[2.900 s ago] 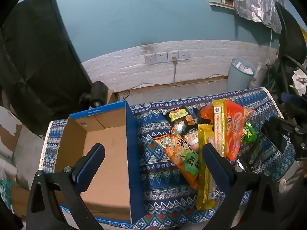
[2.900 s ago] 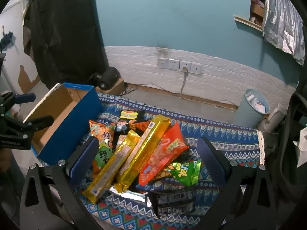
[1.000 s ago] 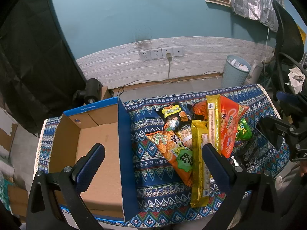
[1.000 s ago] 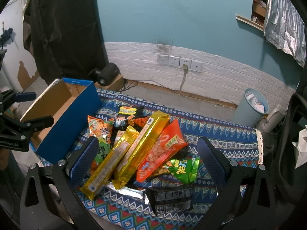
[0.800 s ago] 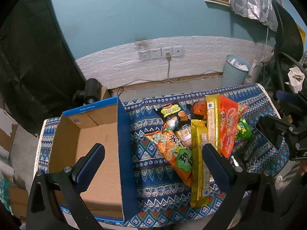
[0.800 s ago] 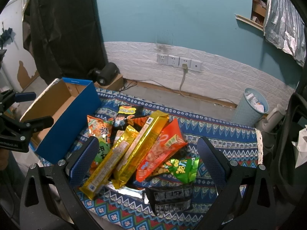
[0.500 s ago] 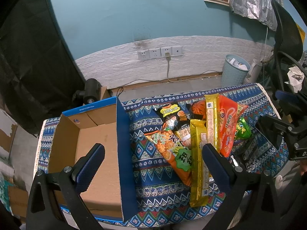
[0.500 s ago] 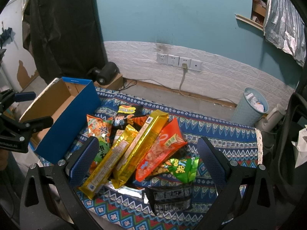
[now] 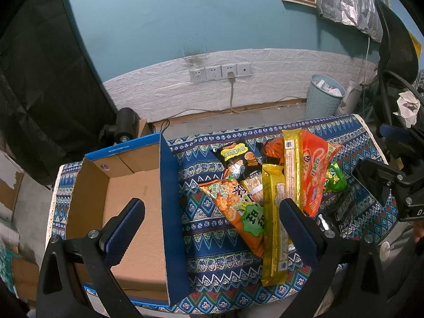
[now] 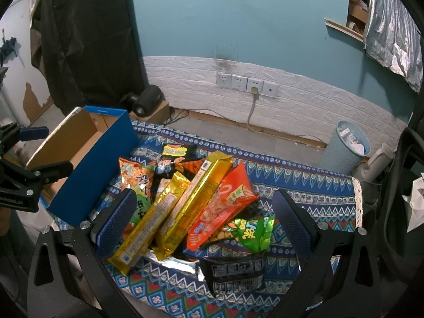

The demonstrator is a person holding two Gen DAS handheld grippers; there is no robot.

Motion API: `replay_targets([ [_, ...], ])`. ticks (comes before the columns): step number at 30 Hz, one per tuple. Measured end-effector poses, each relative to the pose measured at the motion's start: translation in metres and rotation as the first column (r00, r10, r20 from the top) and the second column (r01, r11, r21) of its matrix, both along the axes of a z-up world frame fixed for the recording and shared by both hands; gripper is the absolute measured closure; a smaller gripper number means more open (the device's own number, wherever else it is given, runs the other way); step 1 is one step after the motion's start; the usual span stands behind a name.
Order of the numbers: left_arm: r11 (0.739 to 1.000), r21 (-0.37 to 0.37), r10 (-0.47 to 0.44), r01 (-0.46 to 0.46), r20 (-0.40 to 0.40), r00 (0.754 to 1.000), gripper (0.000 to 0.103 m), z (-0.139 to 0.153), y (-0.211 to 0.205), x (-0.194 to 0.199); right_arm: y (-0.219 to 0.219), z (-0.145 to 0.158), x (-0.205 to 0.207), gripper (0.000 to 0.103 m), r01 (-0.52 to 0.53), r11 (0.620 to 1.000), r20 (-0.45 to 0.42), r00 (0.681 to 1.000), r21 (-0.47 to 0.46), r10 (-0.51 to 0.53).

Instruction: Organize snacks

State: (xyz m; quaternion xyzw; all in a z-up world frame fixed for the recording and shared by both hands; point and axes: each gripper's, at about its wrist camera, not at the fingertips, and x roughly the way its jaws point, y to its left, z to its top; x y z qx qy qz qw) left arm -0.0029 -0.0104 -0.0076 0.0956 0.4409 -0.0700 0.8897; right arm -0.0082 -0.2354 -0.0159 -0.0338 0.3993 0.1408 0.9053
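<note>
1. Above the patterned cloth (image 9: 212,228), your left gripper (image 9: 212,228) hangs with jaws spread wide, holding nothing.
2. Your right gripper (image 10: 202,216) gapes too, over the snack pile (image 10: 190,206).
3. Snacks lie beside the bare cardboard box (image 9: 140,193).

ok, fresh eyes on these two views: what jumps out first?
The heap of bright snack packs in the middle of the patterned cloth, gold and orange wrappers overlapping. Next, the empty blue box on the cloth's left end, open at the top. Both grippers, left and right, hang above with jaws open, holding nothing.
</note>
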Motion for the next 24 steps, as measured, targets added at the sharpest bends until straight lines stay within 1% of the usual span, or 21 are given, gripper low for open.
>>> replay_targets([
  [24,1.0,0.004,-0.006,0.006,-0.005,1.0,0.001,-0.003,-0.0024,-0.0024,0.001,-0.001,0.0002,0.003,0.0,1.0,-0.004,1.0,-0.004,0.0],
])
